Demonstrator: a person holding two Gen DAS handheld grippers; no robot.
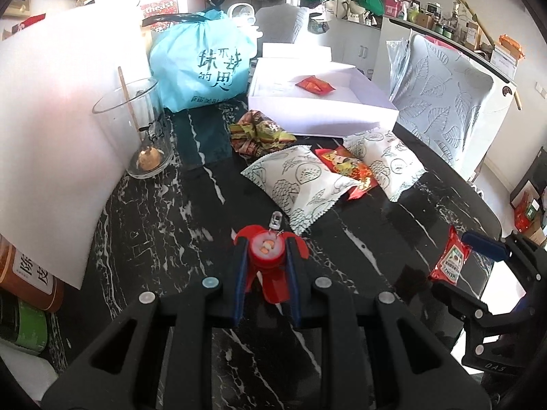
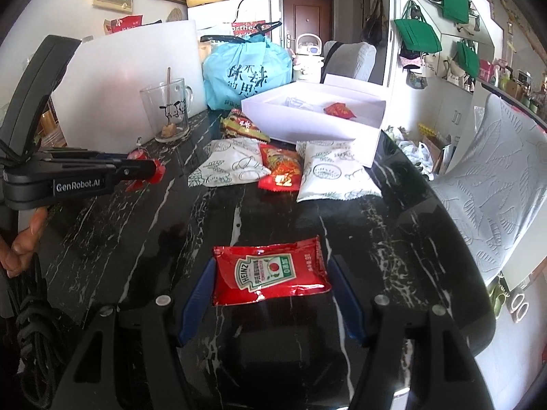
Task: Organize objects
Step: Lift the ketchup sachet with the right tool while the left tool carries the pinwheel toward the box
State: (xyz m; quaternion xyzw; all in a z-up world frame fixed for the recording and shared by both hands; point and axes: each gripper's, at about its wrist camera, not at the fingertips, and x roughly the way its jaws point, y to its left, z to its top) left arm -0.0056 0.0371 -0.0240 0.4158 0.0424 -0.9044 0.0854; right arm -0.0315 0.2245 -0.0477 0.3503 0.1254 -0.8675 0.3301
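Left tool (image 1: 266,256): clenched on small red plastic fan-shaped toy (image 1: 266,259), above black marble surface (image 1: 154,239).
Right tool (image 2: 270,290): grasping red foil ketchup sachet (image 2: 270,273); white box (image 2: 307,119) beyond.

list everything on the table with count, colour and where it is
black marble table: 1, white-veined, under everything
open white cardboard box: 1, far side of table
red wrapped candy: 1, inside the box
white leaf-print pouches: 2, mid-table, before the box
red snack packet: 1, between the pouches
green-red sweets packet: 1, left of the box
clear glass mug with wooden stick: 1, left, by the white board
light blue tied bag: 1, behind the mug
red Heinz ketchup sachet: 1, in the right tongs
small red plastic toy: 1, in the left tongs
hand: 1, holding the left tool
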